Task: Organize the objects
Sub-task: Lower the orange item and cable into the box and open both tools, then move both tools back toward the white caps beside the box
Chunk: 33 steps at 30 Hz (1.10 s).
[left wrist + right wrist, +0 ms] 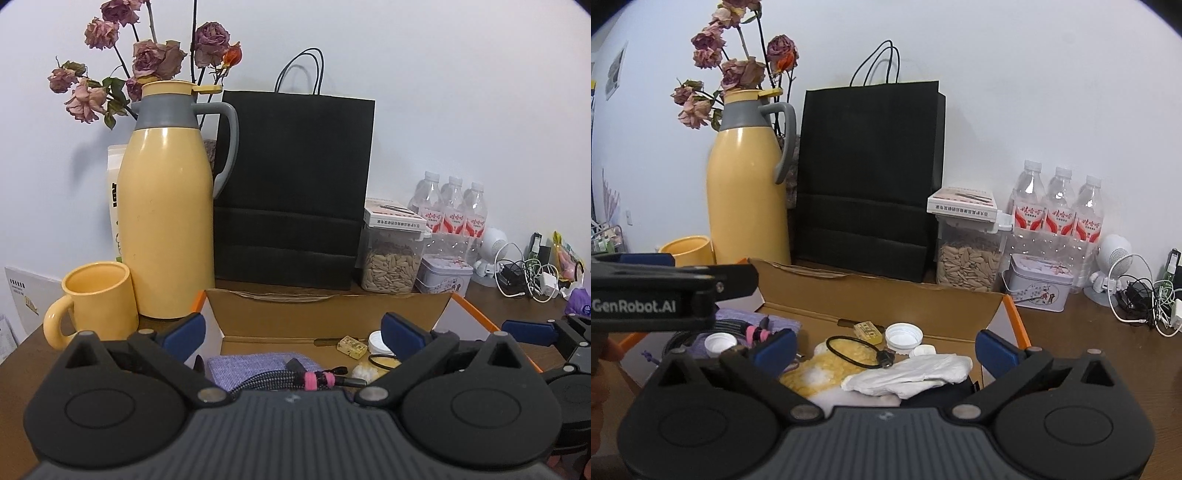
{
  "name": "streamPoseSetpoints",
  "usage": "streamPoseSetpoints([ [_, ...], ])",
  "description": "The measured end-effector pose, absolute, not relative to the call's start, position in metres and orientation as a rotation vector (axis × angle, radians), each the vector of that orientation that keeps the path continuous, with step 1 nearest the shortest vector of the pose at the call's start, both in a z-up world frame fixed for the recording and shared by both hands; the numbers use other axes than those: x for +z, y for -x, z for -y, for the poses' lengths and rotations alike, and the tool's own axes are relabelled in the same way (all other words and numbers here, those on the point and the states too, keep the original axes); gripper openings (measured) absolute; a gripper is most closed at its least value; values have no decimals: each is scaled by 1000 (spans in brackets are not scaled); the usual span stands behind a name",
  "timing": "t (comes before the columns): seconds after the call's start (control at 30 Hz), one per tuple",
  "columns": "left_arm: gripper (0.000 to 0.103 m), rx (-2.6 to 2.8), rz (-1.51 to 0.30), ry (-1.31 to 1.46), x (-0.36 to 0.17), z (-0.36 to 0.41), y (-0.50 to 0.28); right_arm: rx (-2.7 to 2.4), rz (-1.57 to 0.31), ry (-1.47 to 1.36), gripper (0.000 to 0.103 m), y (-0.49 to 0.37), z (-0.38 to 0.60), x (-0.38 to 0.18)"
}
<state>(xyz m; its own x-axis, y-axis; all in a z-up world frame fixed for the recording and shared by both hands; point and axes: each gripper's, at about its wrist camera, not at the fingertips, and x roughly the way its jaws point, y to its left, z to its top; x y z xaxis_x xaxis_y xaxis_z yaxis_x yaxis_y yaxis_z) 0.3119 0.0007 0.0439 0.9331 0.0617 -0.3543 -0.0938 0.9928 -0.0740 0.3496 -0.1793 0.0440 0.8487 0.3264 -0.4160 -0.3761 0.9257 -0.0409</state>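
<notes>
The fingers of the left gripper (pixel 291 330) are being held wide apart with nothing clamped, above the near end of the open cardboard box (pixel 325 317) on the bench (pixel 1089 339). Just below them a purple cloth pouch (pixel 255 365) and a braided cable with a pink tie (pixel 295 380) are lying in the box. The right gripper (pixel 884 347) is likewise being held spread and empty over the same box, with a white crumpled cloth (pixel 912 374), a yellow sponge (pixel 827 365), a black loop (pixel 857 350) and white caps (pixel 904 335) lying between and just beyond its fingers. A clear jar of seeds (pixel 967 266) is standing behind the box.
</notes>
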Motion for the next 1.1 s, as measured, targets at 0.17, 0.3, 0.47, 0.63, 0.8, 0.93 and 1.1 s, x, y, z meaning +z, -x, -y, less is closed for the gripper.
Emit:
streamPoseSetpoints([
  [0.17, 103, 76, -335, 99, 54, -1, -299, 366, -400, 123, 103, -340, 183, 53],
  [0.3, 103, 66, -305, 99, 64, -1, -284, 364, -368, 131, 103, -325, 187, 65],
  [0.47, 103, 57, -281, 75, 68, -4, -260, 368, -346, 152, 103, -299, 194, 71],
  [0.63, 103, 48, -287, 57, 56, -9, -232, 390, -344, 162, 103, -274, 202, 66],
  [0.8, 103, 28, -321, 40, 43, -9, -213, 395, -367, 165, 103, -256, 210, 55],
  [0.93, 103, 10, -369, 25, 29, -6, -203, 400, -393, 182, 103, -244, 212, 45],
  [1.1, 103, 8, -421, 11, 18, -4, -193, 410, -425, 205, 103, -228, 214, 34],
])
